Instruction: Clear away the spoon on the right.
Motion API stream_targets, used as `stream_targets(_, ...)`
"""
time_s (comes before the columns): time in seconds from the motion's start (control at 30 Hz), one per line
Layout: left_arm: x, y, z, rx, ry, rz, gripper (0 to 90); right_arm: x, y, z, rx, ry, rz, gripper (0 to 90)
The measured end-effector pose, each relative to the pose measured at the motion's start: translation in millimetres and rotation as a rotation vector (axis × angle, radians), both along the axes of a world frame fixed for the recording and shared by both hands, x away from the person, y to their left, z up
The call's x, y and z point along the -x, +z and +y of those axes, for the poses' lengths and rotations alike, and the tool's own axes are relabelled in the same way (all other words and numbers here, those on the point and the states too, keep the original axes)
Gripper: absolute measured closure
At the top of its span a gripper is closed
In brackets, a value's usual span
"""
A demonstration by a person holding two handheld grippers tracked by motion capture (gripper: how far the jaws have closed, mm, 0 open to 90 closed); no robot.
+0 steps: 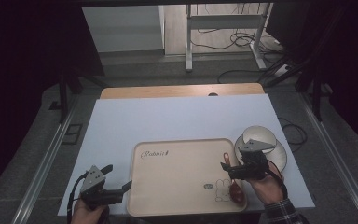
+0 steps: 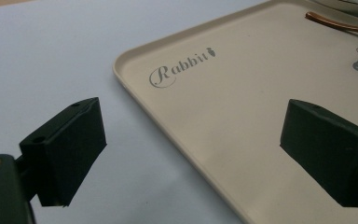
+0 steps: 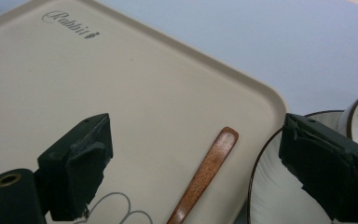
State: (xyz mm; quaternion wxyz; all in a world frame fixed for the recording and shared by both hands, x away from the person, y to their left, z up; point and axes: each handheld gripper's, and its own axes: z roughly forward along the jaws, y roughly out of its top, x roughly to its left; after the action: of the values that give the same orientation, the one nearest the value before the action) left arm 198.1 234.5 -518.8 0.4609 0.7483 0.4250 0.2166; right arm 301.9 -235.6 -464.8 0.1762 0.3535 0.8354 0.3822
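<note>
White-covered bench (image 1: 177, 119) carries our beige tray (image 1: 177, 186); a wooden spoon (image 1: 234, 186) lies at its right edge, beside a plate (image 1: 279, 156) holding a bowl (image 1: 261, 135); left hand-held gripper (image 1: 116, 179) spread near the tray's left rim; right hand-held gripper (image 1: 227, 170) spread above the spoon, pinching nothing.

White table (image 1: 168, 119): beige tray (image 1: 177, 186), plate (image 1: 279, 156) just beside.
</note>
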Motion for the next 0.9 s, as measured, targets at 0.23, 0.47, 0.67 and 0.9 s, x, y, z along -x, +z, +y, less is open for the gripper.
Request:
stream_targets(0.23, 0.1, 0.0, -0.5, -0.005, -0.003, -0.002, 6.6, 3.2, 2.2, -4.1, -0.004, -0.007, -0.011, 6.1)
stream_targets(0.47, 0.1, 0.0, -0.4, -0.005, -0.004, -0.002, 6.7, 6.3, 4.3, -7.1, -0.001, -0.011, -0.022, 3.8)
stream_targets(0.67, 0.1, 0.0, -0.2, -0.003, -0.003, -0.002, 6.7, 9.8, 5.7, -10.5, -0.002, -0.013, -0.025, 2.9)
stream_targets(0.9, 0.1, -0.1, 0.1, 0.0, -0.003, -0.001, 6.7, 14.1, 5.5, -16.4, -0.007, -0.024, -0.031, 2.6)
